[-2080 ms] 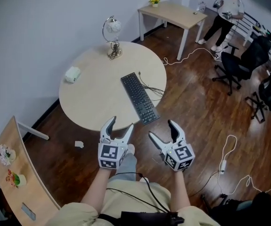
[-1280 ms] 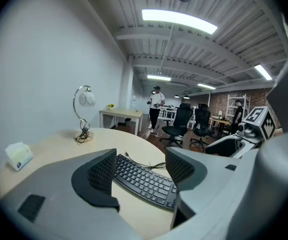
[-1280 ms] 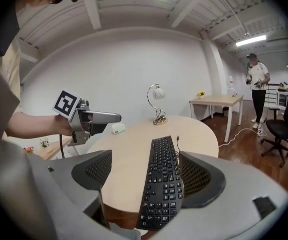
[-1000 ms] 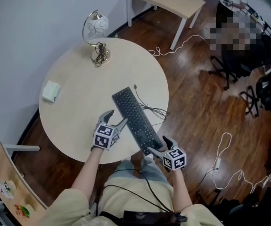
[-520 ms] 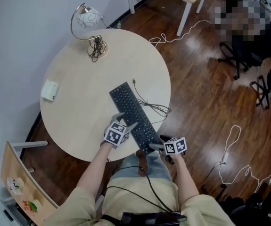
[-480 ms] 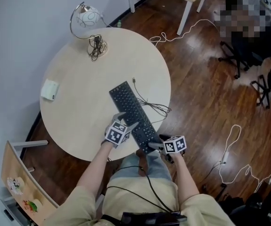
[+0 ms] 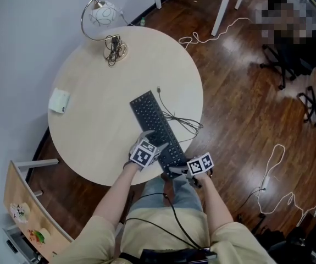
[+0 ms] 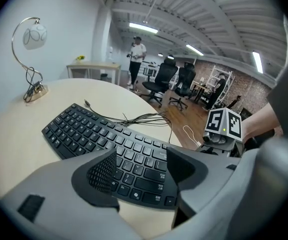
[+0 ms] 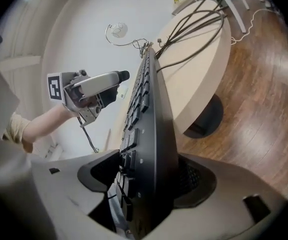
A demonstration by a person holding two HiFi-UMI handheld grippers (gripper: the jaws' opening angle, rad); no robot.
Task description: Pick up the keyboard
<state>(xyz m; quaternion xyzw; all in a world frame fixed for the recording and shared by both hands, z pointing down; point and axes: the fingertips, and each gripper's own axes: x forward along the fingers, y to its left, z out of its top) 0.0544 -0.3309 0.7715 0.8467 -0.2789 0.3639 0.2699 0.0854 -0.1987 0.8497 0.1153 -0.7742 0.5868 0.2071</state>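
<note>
A black keyboard point(image 7: 152, 120) lies diagonally on the round pale table point(image 7: 103, 81), its near end sticking out past the table's edge. My left gripper point(image 7: 153, 141) hovers open just above the keys point(image 8: 93, 134) near that end, nothing between its fingers. My right gripper point(image 7: 175, 170) comes in from the right at the overhanging end. In the right gripper view the keyboard point(image 9: 151, 109) stands edge-on between the jaws of my right gripper point(image 9: 149, 179), which are closing. A small gap still shows on the key side.
The keyboard's cable point(image 7: 182, 122) loops to the table's right edge. A globe lamp point(image 7: 105, 15) and a small white box point(image 7: 59, 100) sit farther off on the table. A wooden shelf point(image 7: 28, 213) is at lower left; office chairs point(image 7: 311, 54) and floor cables point(image 7: 273, 169) are to the right.
Both grippers have come down to the keyboard's near end. The left moved from beside it to over the keys. The right took the overhanging end between its jaws, which narrowed.
</note>
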